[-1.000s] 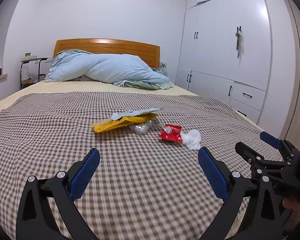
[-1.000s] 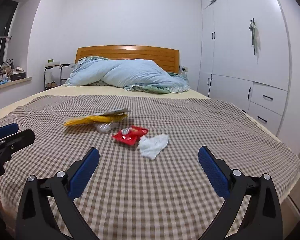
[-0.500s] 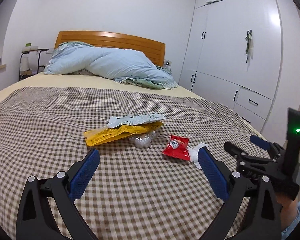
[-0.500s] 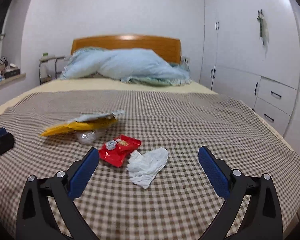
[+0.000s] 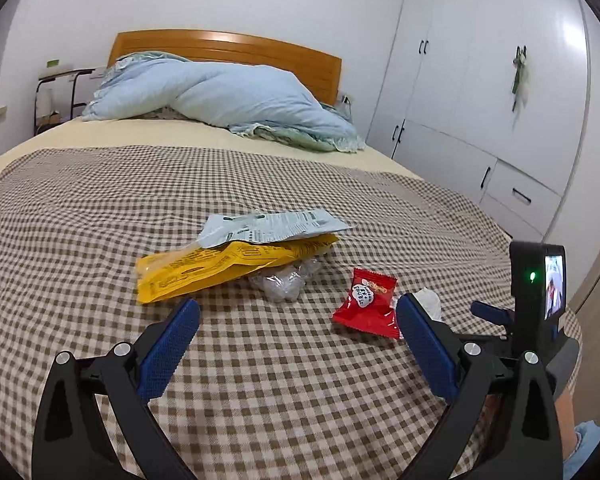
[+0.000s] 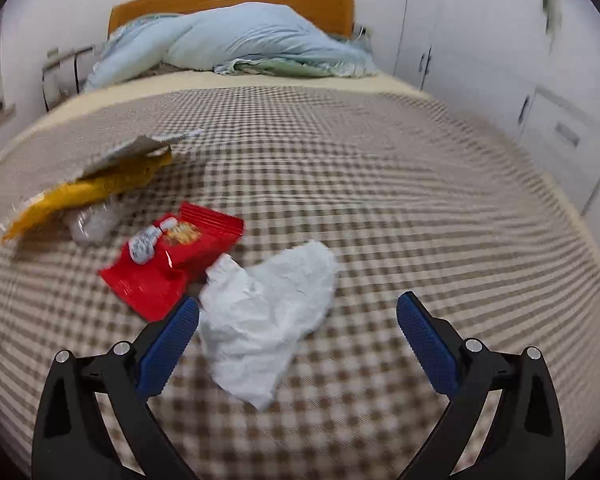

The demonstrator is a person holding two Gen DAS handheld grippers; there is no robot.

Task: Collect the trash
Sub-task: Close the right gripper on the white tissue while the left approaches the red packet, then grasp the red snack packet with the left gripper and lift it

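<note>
A: State of the tongs?
B: The left tongs (image 5: 298, 322) and the right tongs (image 6: 298, 320) are both released, jaws spread, grasping nothing.
A: Location of the trash?
B: On the checked bed cover (image 6: 380, 184). The white tissue (image 6: 268, 320) lies between the right jaws, touching the red wrapper (image 6: 172, 264). The yellow bag (image 5: 220, 268) lies left of it, over a crumpled clear wrapper (image 5: 280, 286).

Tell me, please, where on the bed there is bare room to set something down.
Free: the checked blanket right of the white tissue, toward the wardrobe, and the strip between the trash and the blue duvet. Crowded: yellow bag, red wrapper and tissue cluster together.
</note>
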